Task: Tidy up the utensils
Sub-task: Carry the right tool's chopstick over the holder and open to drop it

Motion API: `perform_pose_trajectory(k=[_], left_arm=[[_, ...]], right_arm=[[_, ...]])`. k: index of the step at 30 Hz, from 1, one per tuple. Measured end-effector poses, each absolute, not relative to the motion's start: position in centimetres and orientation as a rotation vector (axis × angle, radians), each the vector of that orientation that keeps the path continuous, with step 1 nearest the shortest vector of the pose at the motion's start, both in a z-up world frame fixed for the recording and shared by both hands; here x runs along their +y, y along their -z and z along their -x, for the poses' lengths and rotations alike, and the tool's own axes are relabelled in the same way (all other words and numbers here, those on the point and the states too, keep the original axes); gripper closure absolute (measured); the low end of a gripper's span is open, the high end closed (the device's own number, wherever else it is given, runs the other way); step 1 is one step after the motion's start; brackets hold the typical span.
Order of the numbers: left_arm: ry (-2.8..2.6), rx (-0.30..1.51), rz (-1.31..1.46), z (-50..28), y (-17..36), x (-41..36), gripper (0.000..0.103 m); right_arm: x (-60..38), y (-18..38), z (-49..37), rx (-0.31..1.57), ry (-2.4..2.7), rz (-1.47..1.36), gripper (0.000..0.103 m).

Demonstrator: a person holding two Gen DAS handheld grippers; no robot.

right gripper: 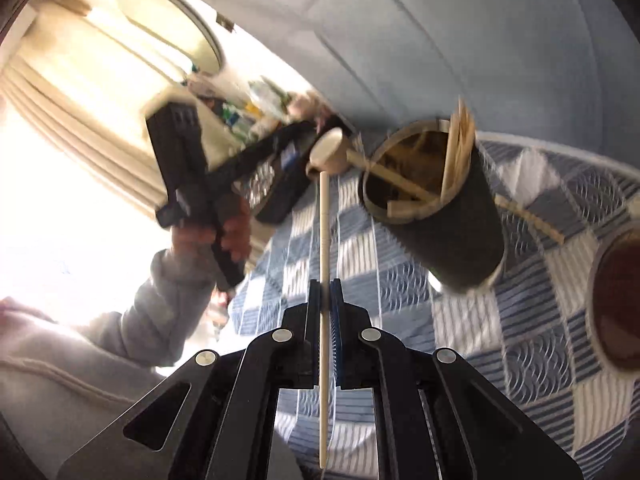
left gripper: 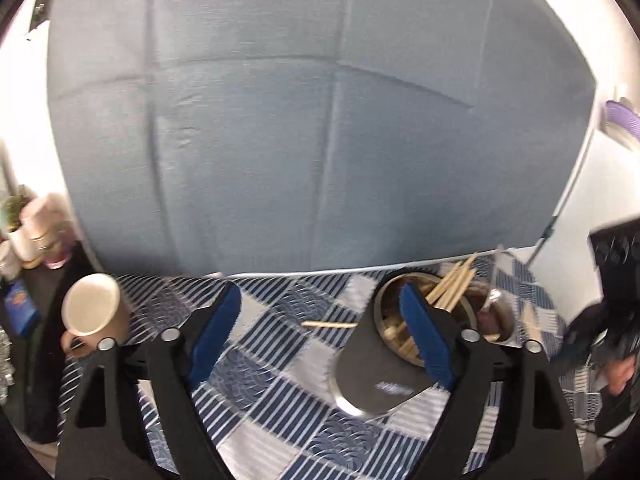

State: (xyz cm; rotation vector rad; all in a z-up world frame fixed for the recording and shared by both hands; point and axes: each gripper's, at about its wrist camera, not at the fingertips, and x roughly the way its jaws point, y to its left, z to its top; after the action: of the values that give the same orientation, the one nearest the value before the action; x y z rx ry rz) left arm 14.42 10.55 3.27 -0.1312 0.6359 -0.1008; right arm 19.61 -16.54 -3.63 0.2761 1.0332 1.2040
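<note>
The right hand-held gripper is closed on a pale chopstick, which runs straight out past the blue pads toward the far side and also trails back between the gripper's arms. Just beyond the stick's far tip lies a cream mug on its side. To the right of it a dark holder stands on the blue-and-white patterned cloth, with wooden utensils sticking out of its top and more lying inside. One loose stick rests on the cloth right of the holder.

The left hand-held gripper is wide open and holds nothing, its fingers apart above the cloth. The holder sits by its right finger; the mug is at far left. A grey-blue sofa fills the far side.
</note>
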Motion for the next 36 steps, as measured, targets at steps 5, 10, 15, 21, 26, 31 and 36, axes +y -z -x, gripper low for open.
perform_pose_trajectory(k=[5, 10, 15, 21, 26, 31, 36], left_arm=[[0.067, 0.689, 0.108, -13.2, -3.0, 11.3, 0.01], [0.046, 0.751, 0.078, -12.5, -2.0, 11.3, 0.006], [0.042, 0.799, 0.04, -11.9, -1.2, 10.9, 0.006], [0.037, 0.839, 0.013, -11.4, -0.7, 10.4, 0.006], [0.033, 0.859, 0.006, -11.2, -0.4, 10.3, 0.006], [0.032, 0.872, 0.021, -11.2, 0.0, 10.4, 0.006], [0.036, 0.865, 0.056, -11.1, -0.1, 10.2, 0.006]], right_arm=[[-16.2, 0.6, -22.2, 0.886, -1.193, -0.298, 0.098], [-15.5, -2.8, -24.5, 0.715, -1.167, -0.278, 0.098], [-15.0, -4.5, -26.6, 0.586, -1.108, -0.295, 0.098], [-12.9, -1.9, -27.8, 0.646, -1.037, -0.264, 0.098], [-12.4, 0.6, -27.5, 0.708, -1.012, -0.249, 0.098], [-13.7, -0.6, -26.4, 0.672, -1.018, -0.259, 0.098], [-15.4, -2.5, -25.3, 0.619, -1.003, -0.24, 0.098]])
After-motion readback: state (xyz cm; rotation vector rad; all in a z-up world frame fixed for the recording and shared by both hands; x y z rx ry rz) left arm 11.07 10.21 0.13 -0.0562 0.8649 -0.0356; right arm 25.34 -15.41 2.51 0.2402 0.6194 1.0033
